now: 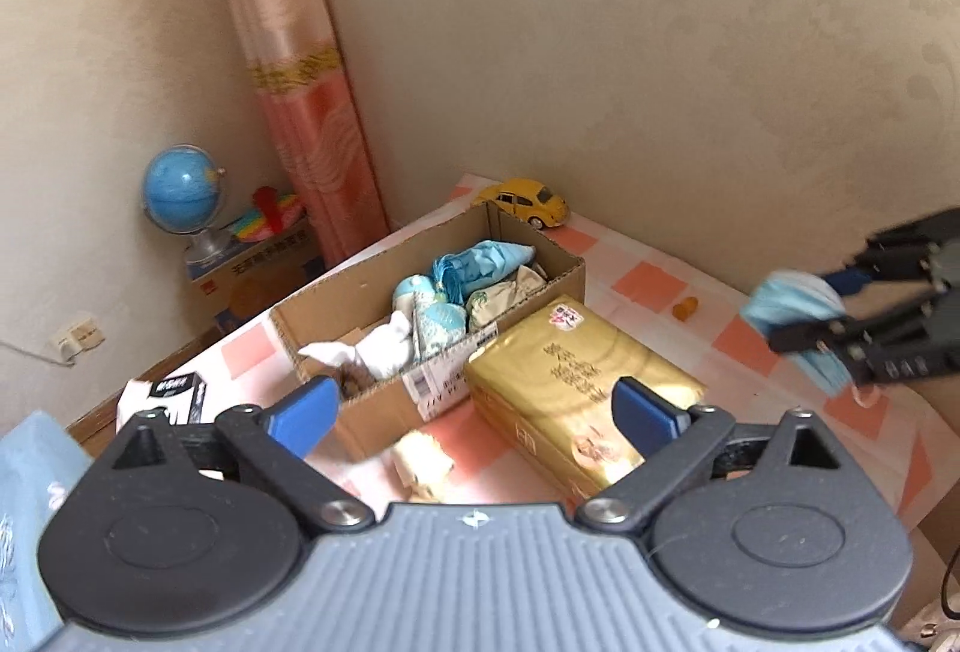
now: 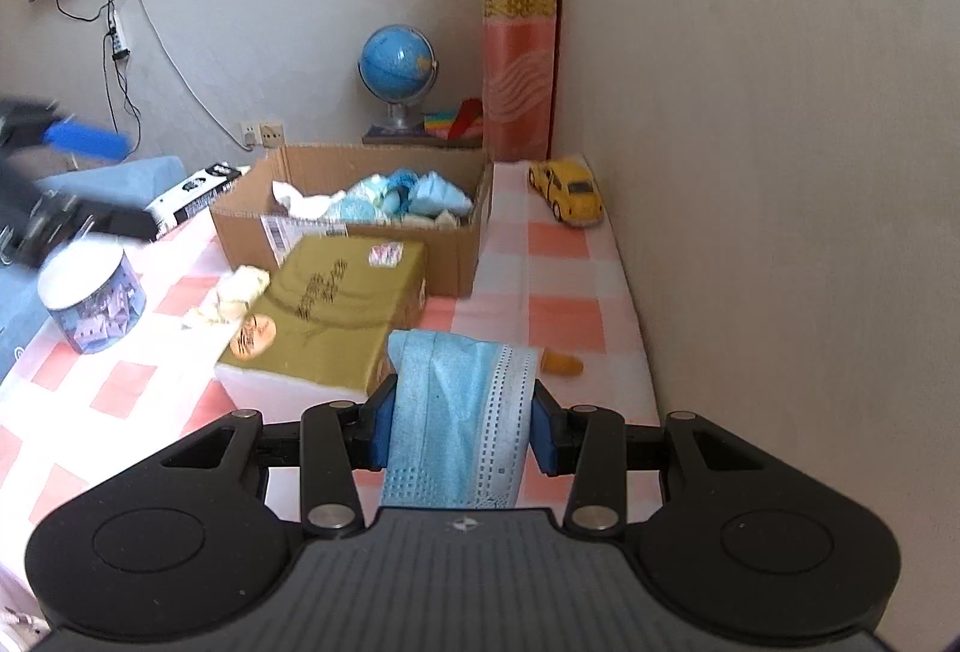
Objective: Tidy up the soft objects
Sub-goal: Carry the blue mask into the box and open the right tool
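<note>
1. The right gripper (image 2: 459, 427) was closed on a light blue face mask (image 2: 459, 412), its blue pads pressing the folded fabric from both sides, with the mask draped over and hanging between them.
2. The left gripper (image 1: 474, 415) stood wide open with nothing between its fingers; no earlier view showed how it got there.
3. A cardboard box (image 2: 360, 232) sat far on the pink-and-white checked tablecloth (image 2: 552, 244), holding a heap of blue masks, white cloth and other soft pieces.
4. A gold tissue pack (image 2: 327, 316) lay just in front of the box, touching its near side.
5. A crumpled cream tissue (image 2: 234, 295) lay at the pack's left edge.
6. A clear tub (image 2: 90, 301) of small items stood further left.
7. A yellow toy car (image 2: 567, 193) was parked far right by the wall, and a small orange object (image 2: 564, 364) lay right of the mask.
8. A blue globe (image 2: 397, 67) stood beyond the box.
</note>
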Motion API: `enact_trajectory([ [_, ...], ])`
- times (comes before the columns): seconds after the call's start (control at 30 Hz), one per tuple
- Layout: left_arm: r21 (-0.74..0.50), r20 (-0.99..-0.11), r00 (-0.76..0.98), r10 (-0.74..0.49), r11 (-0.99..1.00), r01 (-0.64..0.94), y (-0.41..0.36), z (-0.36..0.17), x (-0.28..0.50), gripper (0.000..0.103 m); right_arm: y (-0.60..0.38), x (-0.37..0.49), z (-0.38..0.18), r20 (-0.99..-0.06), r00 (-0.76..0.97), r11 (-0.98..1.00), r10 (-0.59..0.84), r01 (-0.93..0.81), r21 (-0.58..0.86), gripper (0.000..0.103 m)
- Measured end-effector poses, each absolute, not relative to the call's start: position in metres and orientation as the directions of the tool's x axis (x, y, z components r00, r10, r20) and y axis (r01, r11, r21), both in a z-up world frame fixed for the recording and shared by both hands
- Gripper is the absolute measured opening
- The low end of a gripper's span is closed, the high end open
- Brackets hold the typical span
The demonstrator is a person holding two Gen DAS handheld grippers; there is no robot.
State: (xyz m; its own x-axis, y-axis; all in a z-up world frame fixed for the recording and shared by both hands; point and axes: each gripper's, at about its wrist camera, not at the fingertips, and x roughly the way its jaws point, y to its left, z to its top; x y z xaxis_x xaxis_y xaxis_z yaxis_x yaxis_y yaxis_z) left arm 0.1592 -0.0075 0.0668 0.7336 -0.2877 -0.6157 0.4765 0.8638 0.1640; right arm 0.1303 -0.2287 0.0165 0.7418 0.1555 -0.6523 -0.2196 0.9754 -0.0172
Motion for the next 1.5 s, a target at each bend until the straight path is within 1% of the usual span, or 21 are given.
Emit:
enact_trajectory([
  [0.1,0.188,-0.601,0.760,-0.246,0.881,0.434,-0.009,0.063,0.140,0.100,-0.224,0.140,0.024,-0.642,0.748,0.972,0.168,-0.236,-0.021,0.047],
  [0.2,0.186,-0.585,0.775,-0.240,0.890,0.415,-0.010,0.059,0.125,0.100,-0.215,0.153,0.030,-0.634,0.752,0.965,0.180,-0.259,-0.033,0.047],
  [0.33,0.154,-0.557,0.800,-0.221,0.920,0.361,-0.002,0.057,0.116,0.100,-0.201,0.173,0.036,-0.635,0.747,0.955,0.198,-0.293,-0.047,0.047],
  [0.47,0.087,-0.549,0.804,-0.229,0.941,0.328,0.011,0.058,0.112,0.100,-0.188,0.195,0.041,-0.638,0.741,0.946,0.207,-0.318,-0.062,0.047],
  [0.63,0.082,-0.544,0.812,-0.210,0.950,0.301,0.019,0.057,0.108,0.100,-0.163,0.228,0.049,-0.642,0.737,0.927,0.214,-0.360,-0.104,0.047],
  [0.73,0.058,-0.540,0.816,-0.209,0.957,0.284,0.025,0.056,0.106,0.100,-0.148,0.253,0.048,-0.651,0.726,0.919,0.220,-0.379,-0.113,0.047],
  [0.97,0.041,-0.553,0.812,-0.187,0.967,0.251,0.031,0.046,0.100,0.100,-0.120,0.302,0.036,-0.683,0.679,0.900,0.269,-0.429,-0.072,0.047],
  [1.07,0.039,-0.573,0.802,-0.171,0.971,0.234,0.033,0.038,0.100,0.100,-0.107,0.319,0.033,-0.691,0.662,0.892,0.290,-0.449,-0.056,0.047],
  [1.4,0.029,-0.611,0.784,-0.110,0.987,0.161,0.045,0.024,0.099,0.100,-0.069,0.362,0.021,-0.716,0.631,0.872,0.300,-0.485,-0.062,0.047],
  [1.43,0.028,-0.612,0.783,-0.106,0.987,0.156,0.046,0.024,0.099,0.100,-0.066,0.365,0.021,-0.716,0.630,0.873,0.301,-0.484,-0.058,0.048],
  [1.5,0.030,-0.612,0.784,-0.099,0.988,0.148,0.047,0.024,0.099,0.100,-0.062,0.371,0.020,-0.709,0.634,0.876,0.308,-0.479,-0.048,0.052],
])
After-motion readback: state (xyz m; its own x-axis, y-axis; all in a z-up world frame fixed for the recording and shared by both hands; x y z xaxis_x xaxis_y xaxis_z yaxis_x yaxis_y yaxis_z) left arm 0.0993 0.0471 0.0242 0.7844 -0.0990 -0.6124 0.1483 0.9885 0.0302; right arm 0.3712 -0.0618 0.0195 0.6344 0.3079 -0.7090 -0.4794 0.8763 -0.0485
